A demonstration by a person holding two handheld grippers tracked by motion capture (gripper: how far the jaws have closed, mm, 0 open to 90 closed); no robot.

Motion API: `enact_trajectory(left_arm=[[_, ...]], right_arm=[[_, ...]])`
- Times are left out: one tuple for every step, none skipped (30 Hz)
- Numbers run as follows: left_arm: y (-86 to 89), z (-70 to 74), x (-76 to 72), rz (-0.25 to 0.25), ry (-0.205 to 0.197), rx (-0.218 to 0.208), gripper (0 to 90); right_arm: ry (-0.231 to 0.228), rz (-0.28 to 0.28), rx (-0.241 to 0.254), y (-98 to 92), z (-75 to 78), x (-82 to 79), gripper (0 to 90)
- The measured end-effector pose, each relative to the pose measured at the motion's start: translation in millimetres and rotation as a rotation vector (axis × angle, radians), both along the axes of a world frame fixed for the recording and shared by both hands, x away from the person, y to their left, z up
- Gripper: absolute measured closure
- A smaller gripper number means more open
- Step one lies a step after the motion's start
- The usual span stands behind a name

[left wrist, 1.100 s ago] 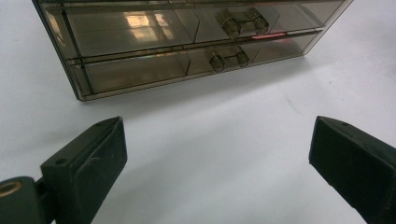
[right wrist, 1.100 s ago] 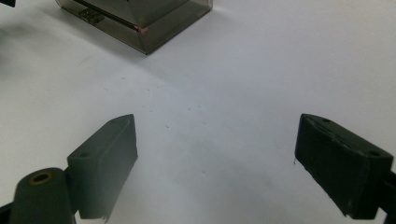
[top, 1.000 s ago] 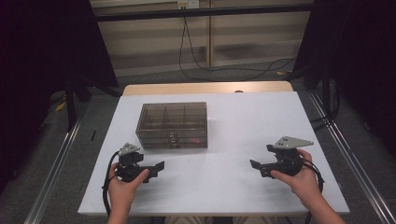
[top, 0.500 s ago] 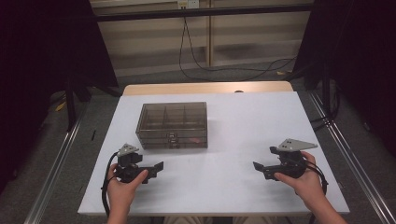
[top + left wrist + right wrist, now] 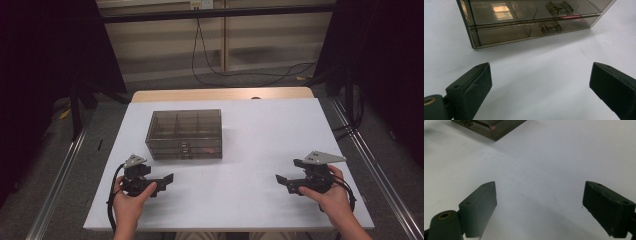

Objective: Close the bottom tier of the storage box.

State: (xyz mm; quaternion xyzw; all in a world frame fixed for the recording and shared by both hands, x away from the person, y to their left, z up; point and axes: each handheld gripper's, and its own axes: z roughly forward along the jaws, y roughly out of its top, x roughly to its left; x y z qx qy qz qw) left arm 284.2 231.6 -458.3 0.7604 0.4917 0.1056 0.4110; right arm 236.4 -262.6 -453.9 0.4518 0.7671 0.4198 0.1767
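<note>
Facing parted fingers (image 5: 471, 87) (nothing between): smoky drawer box (image 5: 529, 22).

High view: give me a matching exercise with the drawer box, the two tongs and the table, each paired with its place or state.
Things:
1. drawer box
2. left tongs
3. right tongs
4. table

Places or states:
A. white top that bears everything
B. open, empty, at the near right
C. smoky clear, drawers shut, left of centre
D. open, empty, just in front of the box

Pairs: 1-C, 2-D, 3-B, 4-A
</note>
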Motion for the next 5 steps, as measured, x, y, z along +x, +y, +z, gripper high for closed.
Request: enact_trajectory(left_arm=[[0.5,-0.5,0.0,-0.001,0.001,0.001,4.3],[1.0,-0.7,-0.1,0.000,0.003,0.003,4.4],[1.7,-1.2,0.0,-0.001,0.004,0.002,4.3],[2.2,-1.6,-0.1,0.002,0.002,0.001,4.3],[3.0,-1.9,-0.1,0.000,0.001,-0.001,4.3]], right_arm=[[0.002,0.000,-0.004,-0.5,-0.1,-0.3,11.9],[0.002,0.001,-0.008,-0.8,-0.3,-0.4,11.5],[0.001,0.002,-0.011,-1.0,-0.5,-0.5,11.4],[-0.002,0.003,-0.013,-1.5,-1.0,-0.6,11.1],[0.000,0.000,-0.016,-1.7,-1.7,-0.9,10.9]])
